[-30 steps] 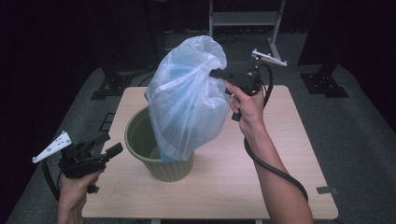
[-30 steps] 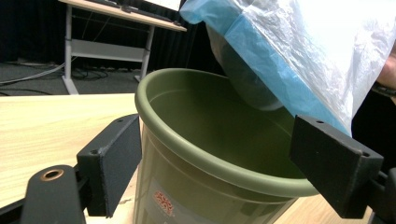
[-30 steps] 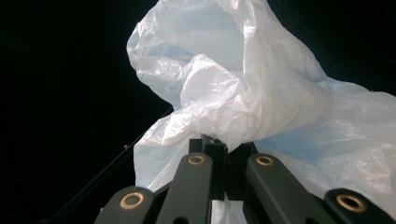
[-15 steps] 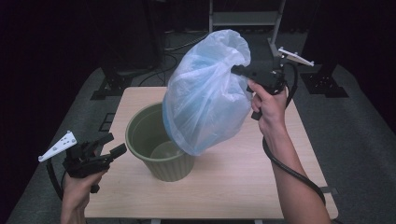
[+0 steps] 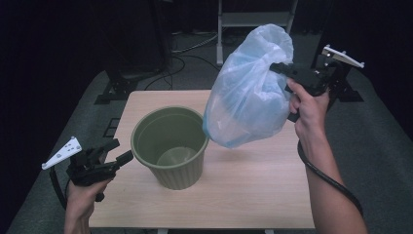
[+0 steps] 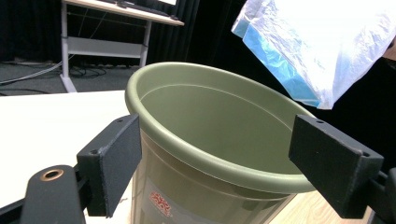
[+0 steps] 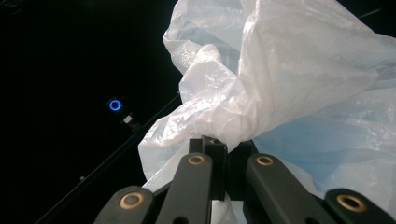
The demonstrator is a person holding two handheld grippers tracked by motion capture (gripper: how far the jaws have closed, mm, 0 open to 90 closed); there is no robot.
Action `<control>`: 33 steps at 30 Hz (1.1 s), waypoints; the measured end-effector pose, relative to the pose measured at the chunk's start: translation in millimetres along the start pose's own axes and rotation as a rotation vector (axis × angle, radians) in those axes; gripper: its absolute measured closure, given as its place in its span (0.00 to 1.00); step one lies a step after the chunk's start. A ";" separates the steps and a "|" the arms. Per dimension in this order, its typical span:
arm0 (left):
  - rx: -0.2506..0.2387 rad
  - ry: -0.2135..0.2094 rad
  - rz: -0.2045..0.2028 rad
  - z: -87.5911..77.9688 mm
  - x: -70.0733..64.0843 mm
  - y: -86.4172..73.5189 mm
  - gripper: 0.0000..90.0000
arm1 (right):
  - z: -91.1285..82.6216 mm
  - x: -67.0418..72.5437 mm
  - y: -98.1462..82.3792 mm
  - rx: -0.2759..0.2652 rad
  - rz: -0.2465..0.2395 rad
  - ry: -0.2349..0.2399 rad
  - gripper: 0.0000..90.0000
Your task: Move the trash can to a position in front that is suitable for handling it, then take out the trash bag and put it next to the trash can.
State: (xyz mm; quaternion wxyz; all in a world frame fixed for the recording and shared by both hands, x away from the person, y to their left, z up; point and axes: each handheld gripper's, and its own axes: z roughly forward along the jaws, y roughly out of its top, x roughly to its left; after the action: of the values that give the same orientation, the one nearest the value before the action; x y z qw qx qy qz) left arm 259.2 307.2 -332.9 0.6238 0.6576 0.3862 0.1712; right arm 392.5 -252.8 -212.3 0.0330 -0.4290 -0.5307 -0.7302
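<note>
Pinched tight, our right gripper [image 5: 281,68] holds the gathered neck of the plastic bag [image 5: 248,97] in the high view, the bag hanging clear of the table [image 5: 253,180], up and right of the green bin [image 5: 170,146]. Our left gripper [image 5: 119,151], jaws wide and empty, sits just left of the bin.

From the left gripper view, the bin's rim [image 6: 210,163] lies between our open jaws; a red mark on its wall is too small to read.

From the right gripper view, our jaws clamp bunched film [image 7: 224,116].
</note>
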 end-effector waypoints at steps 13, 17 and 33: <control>0.011 -0.012 0.026 3.9 -5.3 2.2 0.18 | -25.4 -27.1 -3.2 0.007 0.015 -0.098 1.00; 0.007 -0.010 0.022 2.3 -4.1 2.4 0.18 | -21.6 -33.9 -10.8 0.027 0.019 -0.116 1.00; 0.010 -0.003 0.020 0.8 -2.8 1.5 0.18 | -0.4 -64.6 -43.9 0.081 0.068 -0.134 1.00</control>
State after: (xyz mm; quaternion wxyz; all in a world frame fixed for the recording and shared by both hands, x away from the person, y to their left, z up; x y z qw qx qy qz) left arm 258.4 304.7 -330.9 0.6194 0.6646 0.3796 0.1745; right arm 410.9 -260.4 -287.9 0.0398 -0.4932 -0.5461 -0.6760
